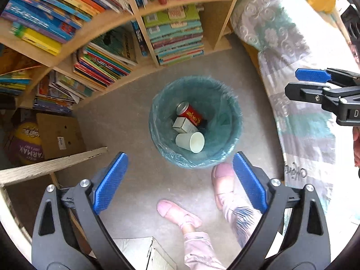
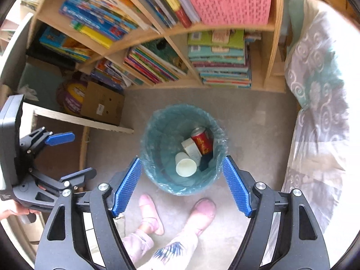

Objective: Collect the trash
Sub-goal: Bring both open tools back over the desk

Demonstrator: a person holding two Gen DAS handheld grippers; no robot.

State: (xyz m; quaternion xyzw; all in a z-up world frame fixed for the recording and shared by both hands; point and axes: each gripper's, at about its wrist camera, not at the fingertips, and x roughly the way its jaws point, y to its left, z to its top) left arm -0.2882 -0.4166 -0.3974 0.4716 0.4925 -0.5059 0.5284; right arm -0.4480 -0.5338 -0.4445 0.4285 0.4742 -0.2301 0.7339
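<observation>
Left tool: pads spread wide, nothing between them, hanging over the floor.
Right tool: also spread, empty, above the bin.
Trash: paper cup, grey carton and red can all lie inside the lined bin.
Risk: I'd say a careless swing clips the rim, tips it, spills everything toward the bookshelf.
</observation>
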